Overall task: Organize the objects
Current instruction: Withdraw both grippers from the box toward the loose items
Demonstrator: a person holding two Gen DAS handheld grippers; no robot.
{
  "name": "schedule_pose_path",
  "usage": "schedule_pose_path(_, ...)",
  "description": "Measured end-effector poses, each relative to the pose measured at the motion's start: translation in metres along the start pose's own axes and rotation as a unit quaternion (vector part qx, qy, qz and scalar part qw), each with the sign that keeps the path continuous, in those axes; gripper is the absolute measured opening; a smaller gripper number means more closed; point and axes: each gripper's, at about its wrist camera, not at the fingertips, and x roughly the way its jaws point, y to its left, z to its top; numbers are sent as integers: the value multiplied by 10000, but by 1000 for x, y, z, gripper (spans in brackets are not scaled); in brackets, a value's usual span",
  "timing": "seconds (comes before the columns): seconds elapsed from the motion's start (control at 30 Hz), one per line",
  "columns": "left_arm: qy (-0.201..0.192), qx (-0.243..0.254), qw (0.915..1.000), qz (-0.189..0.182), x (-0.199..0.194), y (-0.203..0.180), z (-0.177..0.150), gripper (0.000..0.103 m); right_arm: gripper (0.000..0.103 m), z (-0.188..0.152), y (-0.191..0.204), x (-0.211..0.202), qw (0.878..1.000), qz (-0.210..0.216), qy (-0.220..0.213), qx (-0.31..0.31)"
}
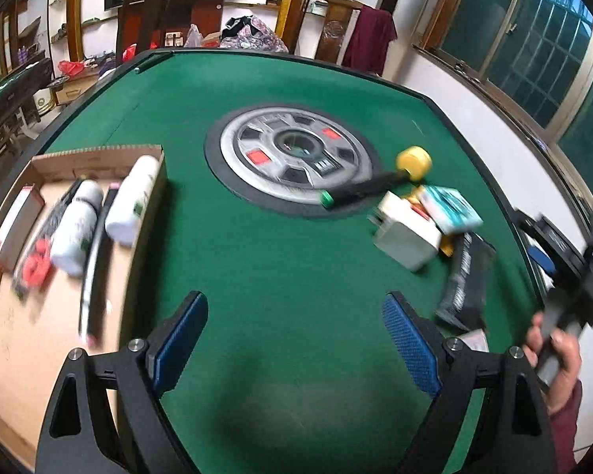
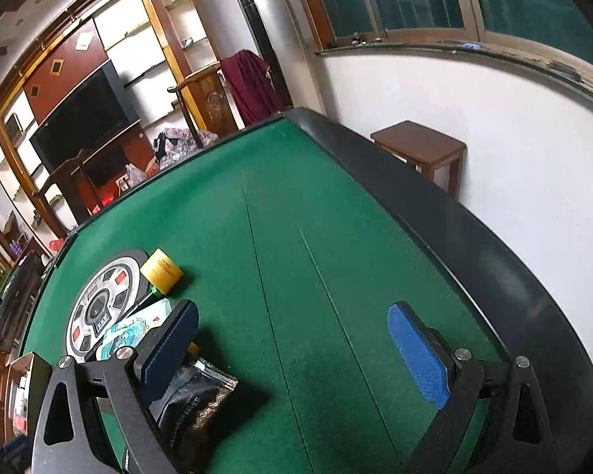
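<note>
In the left wrist view my left gripper [image 1: 294,320] hangs open over bare green felt with nothing between its blue pads. To its left lies a cardboard tray [image 1: 59,158] with two white bottles [image 1: 132,201], a black strip, a red-and-black item and a small box. On the right lies a loose pile: a yellow jar [image 1: 415,162], a black tube with a green cap [image 1: 359,191], a white box [image 1: 405,237], a teal packet [image 1: 450,209] and a black pouch [image 1: 466,280]. My right gripper [image 2: 292,331] is open over the felt; the black pouch [image 2: 193,399] lies beside and under its left finger.
A round grey and black hub [image 1: 292,154] sits in the middle of the green table [image 1: 257,260]. The table's dark raised rim [image 2: 435,213] runs along the right. A wooden stool [image 2: 423,146] stands by the wall. A person's hand [image 1: 553,351] holds the other gripper's handle.
</note>
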Motion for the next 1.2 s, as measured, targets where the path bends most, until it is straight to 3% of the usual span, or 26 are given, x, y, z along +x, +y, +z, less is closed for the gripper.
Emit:
schedule_pose_path(0.1, -244, 284, 9993, -87, 12, -9, 19, 89, 99, -1, -1, -1, 10000, -36, -25, -7)
schedule_pose_path(0.23, -200, 543, 9975, -395, 35, -40, 38, 89, 99, -2, -2, 6, 9999, -15, 145, 34)
schedule_pose_path(0.47, -319, 529, 9970, -456, 76, -75, 59, 89, 99, -3, -4, 6, 9998, -124, 155, 35)
schedule_pose_path(0.53, -289, 775, 9963, -254, 88, -85, 61, 89, 99, -4, -2, 8, 9997, -137, 207, -17)
schedule_pose_path(0.6, -13, 947, 9955, -65, 99, -89, 56, 89, 99, -4, 0, 8, 9996, -135, 225, -65)
schedule_pose_path(0.63, 7, 893, 9959, -129, 97, -85, 52, 89, 99, -4, 1, 8, 9996, -135, 214, -92)
schedule_pose_path(0.73, 220, 928, 9950, 287, 86, -72, 43, 87, 99, -3, 1, 3, 9998, -116, 126, -89)
schedule_pose_path(0.93, 403, 700, 9948, 622, 51, -23, 11, 87, 99, -2, -2, -1, 10000, 17, 91, 28)
schedule_pose_path(1.07, 183, 426, 9977, 494, 34, -9, 6, 87, 99, -2, 2, -5, 10000, 31, 17, -9)
schedule_pose_path(1.2, -21, 922, 9954, 274, 36, -36, 2, 87, 100, -2, 5, -4, 9999, -51, 13, -95)
